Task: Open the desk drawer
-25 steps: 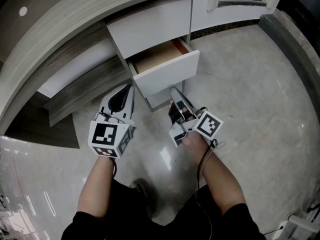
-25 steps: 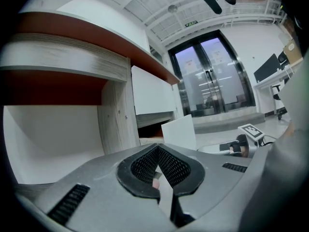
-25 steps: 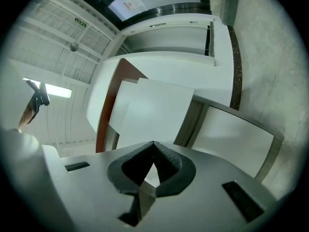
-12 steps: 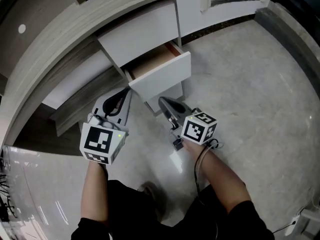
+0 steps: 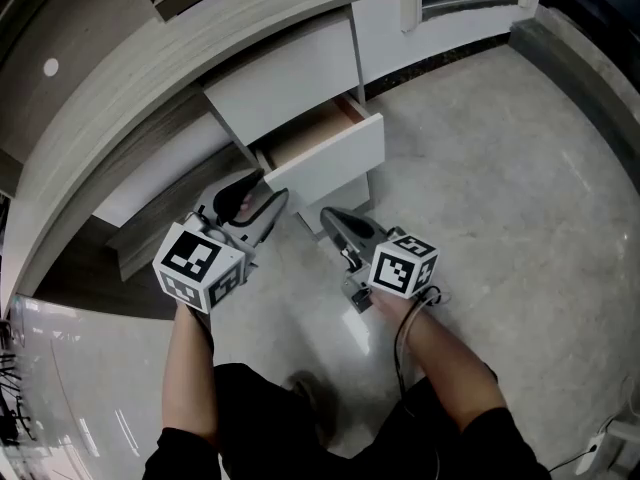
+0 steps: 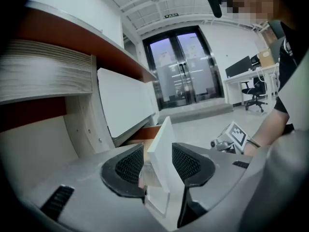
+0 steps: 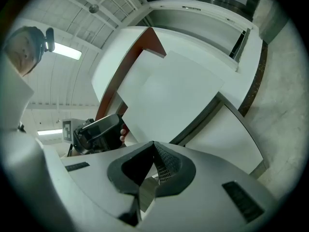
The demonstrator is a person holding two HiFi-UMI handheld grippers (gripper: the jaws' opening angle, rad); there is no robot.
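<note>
Forearms (image 5: 190, 368): both bare, reaching fwd from the bottom of the head view, one gripper each.
Marker cubes (image 5: 197, 265): one at the back of each gripper, nearest the person.
L gripper (image 5: 273, 190): jaws apart, just been opening. The drawer front's end edge stands in the gap btwn the pads, not pinched.
R gripper (image 5: 326, 212): jaws closed tip to tip, nothing btwn them. Sits beside L gripper, on its right, and points up at the white fronts from below.
Drawer (image 5: 330, 158): task item. Partly pulled out, its white front just ahead of both grippers' tips.
Drawer inside: tan wood bottom and red-brown side wall show behind the front. Most of the interior is hidden under the desk.
Upper drawer front (image 5: 285, 73): white, flush w/ the desk, above and beyond the grippers.
Desk top (image 5: 200, 28): grey wood-grain slab, curving, farthest from the grippers.
Floor (image 5: 500, 168): pale stone, under and to the right of R gripper.
</note>
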